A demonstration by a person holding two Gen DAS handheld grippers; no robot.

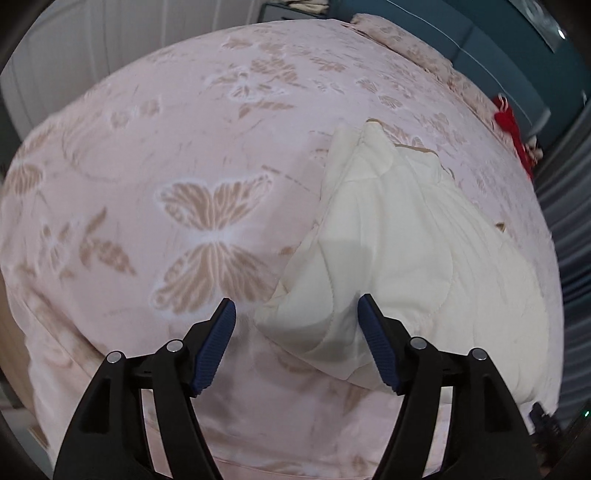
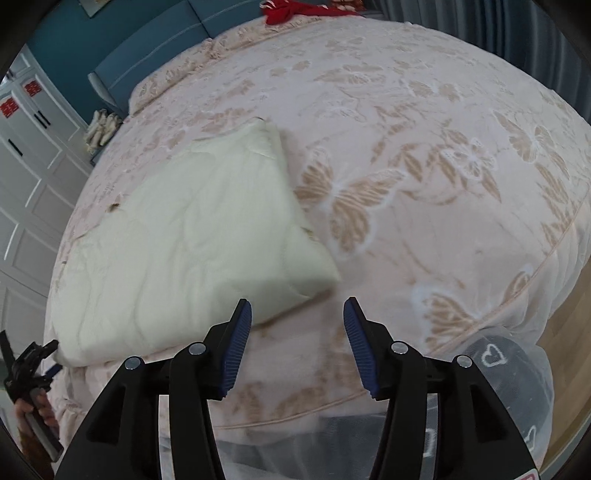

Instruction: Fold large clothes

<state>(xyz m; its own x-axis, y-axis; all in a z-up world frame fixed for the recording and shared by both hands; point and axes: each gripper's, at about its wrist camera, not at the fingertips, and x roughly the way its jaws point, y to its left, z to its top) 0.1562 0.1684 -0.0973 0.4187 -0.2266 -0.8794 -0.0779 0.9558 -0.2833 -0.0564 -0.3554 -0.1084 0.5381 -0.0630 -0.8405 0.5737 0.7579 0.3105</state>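
A cream quilted garment (image 1: 406, 258) lies folded in a thick slab on the pink butterfly-print bedspread (image 1: 147, 147). My left gripper (image 1: 297, 304) hovers over its near corner, open, with the blue pads clear of the cloth. In the right wrist view the same cream garment (image 2: 184, 240) fills the left half of the bedspread (image 2: 443, 110). My right gripper (image 2: 297, 305) stands open just off its near right corner, with only bedspread between the fingers. A hand (image 2: 27, 410) holding the other gripper's handle shows at the far left edge.
A red cloth (image 1: 511, 125) (image 2: 280, 11) lies at the bed's far end by a blue headboard (image 2: 147, 55). White cupboard doors (image 2: 29, 147) stand to the left, and grey curtains (image 1: 569, 221) hang to the right. Wooden floor (image 2: 569, 332) borders the bed's near edge.
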